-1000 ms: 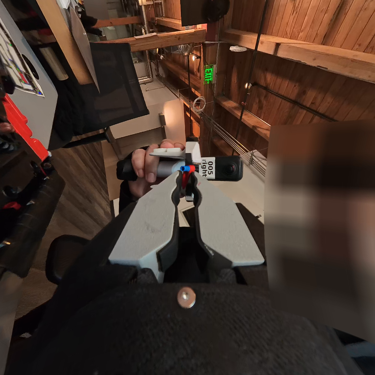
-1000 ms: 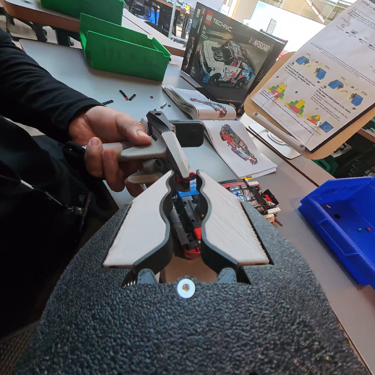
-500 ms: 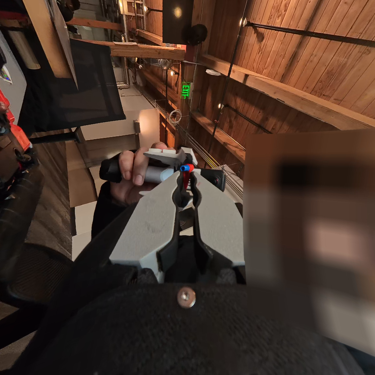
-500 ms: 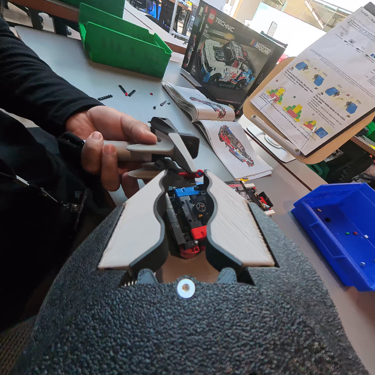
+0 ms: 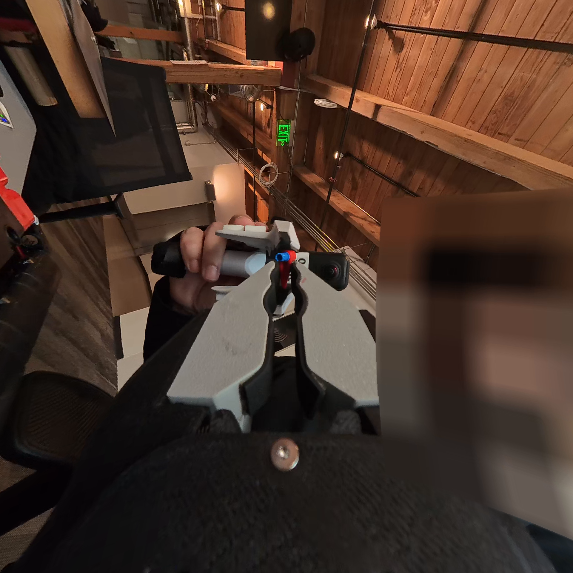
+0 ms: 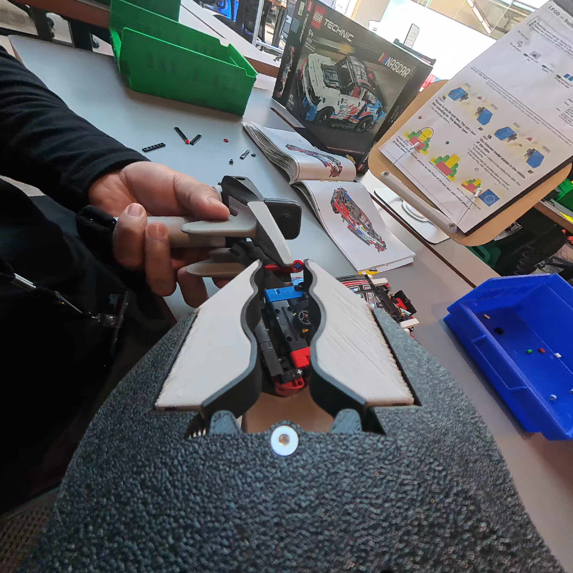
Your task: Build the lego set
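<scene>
In the right wrist view my right gripper point(image 6: 282, 265) is shut on a black, blue and red lego sub-assembly point(image 6: 285, 328), held above the grey table point(image 6: 148, 121). My left gripper point(image 6: 286, 263), held by a hand, comes in from the left, and its tips meet the top of the sub-assembly. In the left wrist view my left gripper point(image 5: 283, 269) points up toward the ceiling. It is shut on a small red piece point(image 5: 283, 274) with a blue pin point(image 5: 280, 256) at its tip. The red piece also shows in the right wrist view point(image 6: 277, 268).
On the table are a green bin point(image 6: 186, 71), the set box point(image 6: 350, 80), an open instruction booklet point(image 6: 344, 204), a sheet on a wooden stand point(image 6: 480, 124), a blue bin point(image 6: 511, 341), a partly built car body point(image 6: 375, 294) and loose small parts point(image 6: 186, 139).
Both grippers stayed shut and together. The right gripper tilted, so more of the sub-assembly shows between its fingers. The left wrist view swung slightly across the ceiling.
</scene>
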Available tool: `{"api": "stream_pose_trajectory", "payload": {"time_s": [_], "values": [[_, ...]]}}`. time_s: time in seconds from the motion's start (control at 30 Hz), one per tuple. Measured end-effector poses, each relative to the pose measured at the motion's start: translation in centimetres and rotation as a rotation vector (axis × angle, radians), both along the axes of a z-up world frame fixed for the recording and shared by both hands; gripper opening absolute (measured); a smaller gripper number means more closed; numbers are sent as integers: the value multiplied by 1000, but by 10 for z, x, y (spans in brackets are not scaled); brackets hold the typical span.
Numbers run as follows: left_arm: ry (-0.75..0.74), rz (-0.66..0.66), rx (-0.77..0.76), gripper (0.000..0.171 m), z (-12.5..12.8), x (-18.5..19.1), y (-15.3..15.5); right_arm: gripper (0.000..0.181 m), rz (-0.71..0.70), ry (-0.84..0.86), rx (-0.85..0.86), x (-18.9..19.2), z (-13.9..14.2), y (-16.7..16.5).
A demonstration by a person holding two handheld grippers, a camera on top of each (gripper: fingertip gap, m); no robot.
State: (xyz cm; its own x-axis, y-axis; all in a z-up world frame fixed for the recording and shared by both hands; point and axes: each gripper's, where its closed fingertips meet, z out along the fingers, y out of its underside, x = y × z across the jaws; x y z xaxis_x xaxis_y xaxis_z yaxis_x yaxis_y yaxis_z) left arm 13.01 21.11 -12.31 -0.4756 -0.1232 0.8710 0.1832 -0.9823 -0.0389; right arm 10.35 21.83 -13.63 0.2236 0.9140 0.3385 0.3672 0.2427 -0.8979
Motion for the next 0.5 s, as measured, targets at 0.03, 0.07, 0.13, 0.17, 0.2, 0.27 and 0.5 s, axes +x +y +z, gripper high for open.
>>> {"api": "stream_pose_trajectory", "payload": {"time_s": [0.03,0.07,0.13,0.17,0.2,0.27,0.5], "values": [[1,-5,0,3,0,0,0,23,2,1,-8,0,0,0],[5,-4,7,4,0,0,0,23,3,4,-16,0,0,0],[44,24,57,4,-2,0,1,22,-3,9,-30,0,-1,1],[66,35,84,4,-2,0,1,22,-8,16,-36,0,-1,1],[78,34,107,4,-1,0,1,23,-10,30,-40,-1,1,1],[89,34,129,11,1,-2,2,23,-11,62,-41,-1,6,0],[148,18,188,25,-4,-11,-2,23,-53,6,-1,23,8,12]]}}
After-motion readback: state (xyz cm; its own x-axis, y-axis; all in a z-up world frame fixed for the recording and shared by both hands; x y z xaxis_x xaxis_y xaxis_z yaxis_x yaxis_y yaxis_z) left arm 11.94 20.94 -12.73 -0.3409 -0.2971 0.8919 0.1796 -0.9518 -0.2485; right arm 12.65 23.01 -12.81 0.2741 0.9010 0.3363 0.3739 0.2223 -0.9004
